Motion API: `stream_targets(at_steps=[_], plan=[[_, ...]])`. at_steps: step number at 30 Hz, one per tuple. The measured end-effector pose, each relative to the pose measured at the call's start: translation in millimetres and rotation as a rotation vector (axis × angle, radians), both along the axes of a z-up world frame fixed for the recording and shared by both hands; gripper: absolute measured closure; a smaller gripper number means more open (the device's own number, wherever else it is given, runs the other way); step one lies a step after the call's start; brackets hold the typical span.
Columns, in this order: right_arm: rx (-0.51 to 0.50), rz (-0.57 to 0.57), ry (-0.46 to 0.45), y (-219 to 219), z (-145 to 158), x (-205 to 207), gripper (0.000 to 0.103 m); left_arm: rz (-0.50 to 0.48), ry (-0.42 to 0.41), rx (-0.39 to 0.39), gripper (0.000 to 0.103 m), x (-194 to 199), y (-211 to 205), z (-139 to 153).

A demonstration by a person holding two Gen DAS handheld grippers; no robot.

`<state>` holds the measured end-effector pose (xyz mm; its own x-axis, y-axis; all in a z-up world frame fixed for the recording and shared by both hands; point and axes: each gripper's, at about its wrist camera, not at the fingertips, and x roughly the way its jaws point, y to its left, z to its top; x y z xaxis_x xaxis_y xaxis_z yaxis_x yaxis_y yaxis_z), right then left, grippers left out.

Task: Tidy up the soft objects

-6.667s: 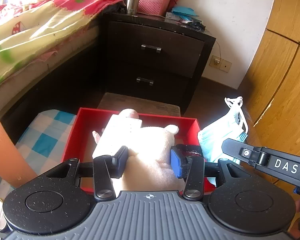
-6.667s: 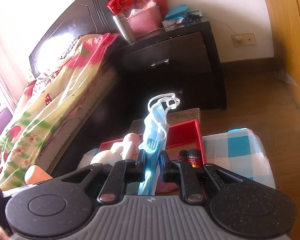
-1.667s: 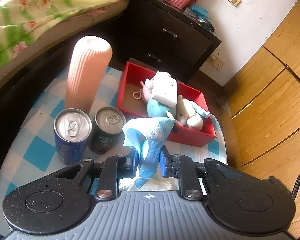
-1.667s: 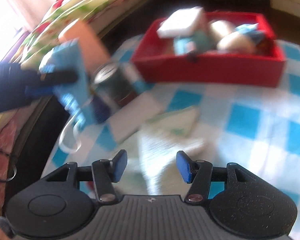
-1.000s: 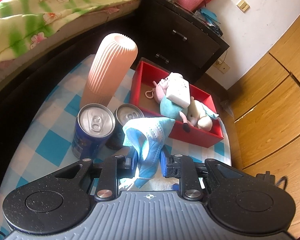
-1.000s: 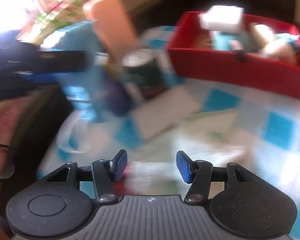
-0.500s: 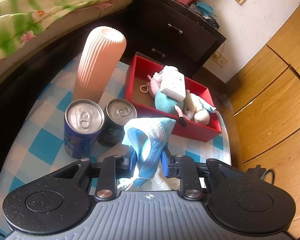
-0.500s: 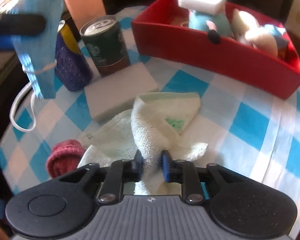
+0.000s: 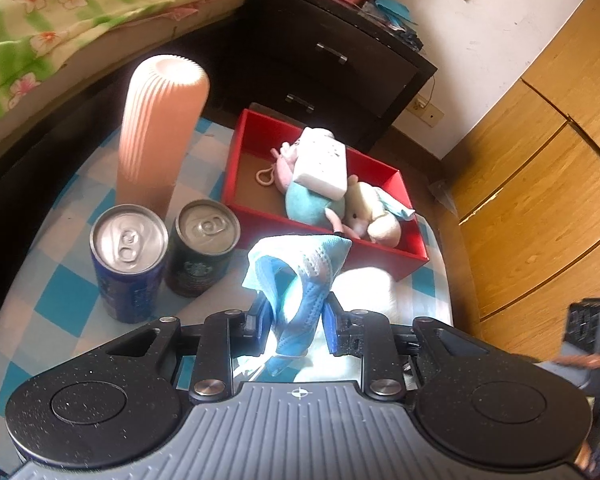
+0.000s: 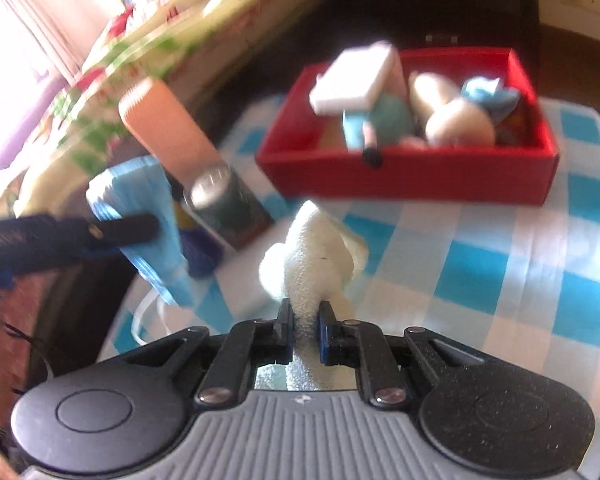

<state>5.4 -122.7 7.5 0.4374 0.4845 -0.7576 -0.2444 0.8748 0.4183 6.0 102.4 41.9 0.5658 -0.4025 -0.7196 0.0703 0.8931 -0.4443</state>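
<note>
Bed [image 10: 148, 40] and vase [image 10: 160, 132] blurred in right view

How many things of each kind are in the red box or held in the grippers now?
Plush toys in the red box: 2
White sponge: 1
Blue face mask, left gripper: 1
White towel, right gripper: 1
Total: 5
</note>
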Motion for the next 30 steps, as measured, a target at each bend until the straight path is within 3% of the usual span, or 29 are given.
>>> stream_targets(at_steps=[12, 27, 30], plan=[[0.071, -0.062, -0.100, -24, 40, -6, 0.103, -0.006, -0.017, 0.020, 0.077, 4, -17, 4], [0.144, -0.163, -0.257, -51, 87, -15, 0.103, 0.021, -0.174, 0.052, 0.076, 5, -44, 39], [0.159, -0.171, -0.285, -54, 97, -15, 0.103, 0.017, -0.222, 0.096, 0.076, 3, -54, 48]])
